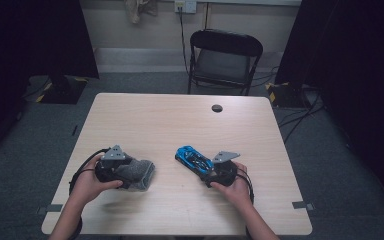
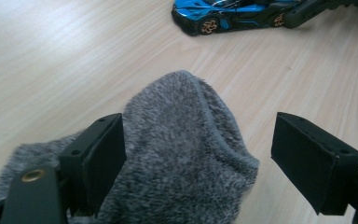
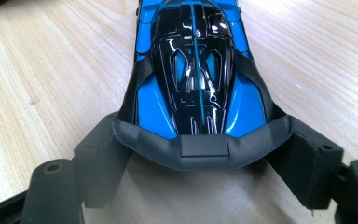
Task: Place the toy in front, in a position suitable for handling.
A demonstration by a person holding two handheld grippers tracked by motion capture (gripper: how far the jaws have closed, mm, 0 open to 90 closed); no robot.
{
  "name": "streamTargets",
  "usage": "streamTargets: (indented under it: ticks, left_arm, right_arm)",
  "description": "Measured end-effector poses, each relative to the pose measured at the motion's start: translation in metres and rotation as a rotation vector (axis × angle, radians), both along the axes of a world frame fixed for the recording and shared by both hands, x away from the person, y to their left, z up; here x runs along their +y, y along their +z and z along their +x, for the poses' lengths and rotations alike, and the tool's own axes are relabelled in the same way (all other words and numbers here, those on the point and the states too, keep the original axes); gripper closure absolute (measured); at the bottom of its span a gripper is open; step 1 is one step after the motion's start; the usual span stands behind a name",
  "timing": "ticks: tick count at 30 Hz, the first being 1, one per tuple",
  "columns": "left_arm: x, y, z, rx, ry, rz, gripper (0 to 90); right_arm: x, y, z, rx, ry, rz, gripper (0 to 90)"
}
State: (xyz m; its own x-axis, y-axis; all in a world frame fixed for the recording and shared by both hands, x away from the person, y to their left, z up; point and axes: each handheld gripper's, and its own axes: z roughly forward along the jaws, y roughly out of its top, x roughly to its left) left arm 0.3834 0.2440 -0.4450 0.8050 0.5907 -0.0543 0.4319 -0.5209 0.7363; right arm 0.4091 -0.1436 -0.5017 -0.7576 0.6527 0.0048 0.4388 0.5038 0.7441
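A light wooden table (image 1: 180, 120) is seen at the centre of the high view, on grey carpet, with a black folding chair (image 1: 224, 60) at the upper middle. A grey fuzzy sock (image 2: 186, 154) is lain at the lower left of the table, between the spread jaws of the left gripper (image 2: 198, 158); one jaw touches it, the other stands apart. A glossy blue and black toy car (image 3: 193, 79) is clamped at its rear wing by the right gripper (image 3: 200, 161). The car's nose is cut off in the right gripper view.
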Motion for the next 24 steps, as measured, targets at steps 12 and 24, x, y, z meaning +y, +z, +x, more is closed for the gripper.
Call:
streamTargets:
  ticks: [12, 24]
  left_arm:
    - [0.014, -0.015, 0.014, -0.038, -0.075, 0.15, 20.6]
    - [0.007, -0.033, 0.021, 0.016, -0.116, 0.199, 16.0]
  right_arm:
    - [0.0, 0.0, 0.0, 0.0, -0.002, 0.001, 24.4]
    - [0.0, 0.0, 0.0, 0.0, 0.0, 0.003, 24.5]
